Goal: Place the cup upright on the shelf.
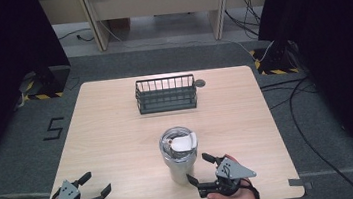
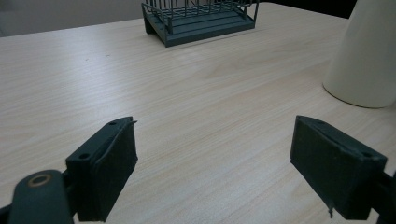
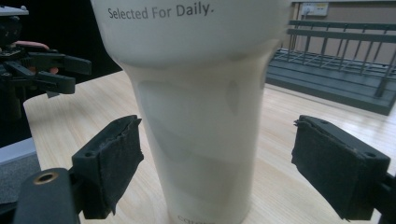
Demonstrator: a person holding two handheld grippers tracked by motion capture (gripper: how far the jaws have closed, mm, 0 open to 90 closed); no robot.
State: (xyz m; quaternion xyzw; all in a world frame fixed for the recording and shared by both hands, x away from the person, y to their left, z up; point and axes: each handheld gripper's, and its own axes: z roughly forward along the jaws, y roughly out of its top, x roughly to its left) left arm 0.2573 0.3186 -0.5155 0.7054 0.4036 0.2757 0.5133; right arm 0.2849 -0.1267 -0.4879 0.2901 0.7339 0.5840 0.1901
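Note:
A tall cream and steel tumbler (image 1: 179, 159) stands upright near the table's front middle, with something white (image 1: 184, 142) inside its open top. My right gripper (image 1: 199, 168) sits just right of its base, open. In the right gripper view the tumbler (image 3: 201, 116) stands ahead between the spread jaws of that gripper (image 3: 217, 163), and neither pad touches it. My left gripper (image 1: 97, 183) rests open at the front left with nothing between its fingers. In the left gripper view, that gripper (image 2: 215, 163) faces bare tabletop, with the tumbler (image 2: 366, 56) off to the right.
A dark wire basket (image 1: 166, 94) stands at the back middle of the wooden table (image 1: 113, 132), also in the left gripper view (image 2: 201, 18). A small dark round disc (image 1: 200, 82) lies beside the basket's right end. Cables run over the floor at the right.

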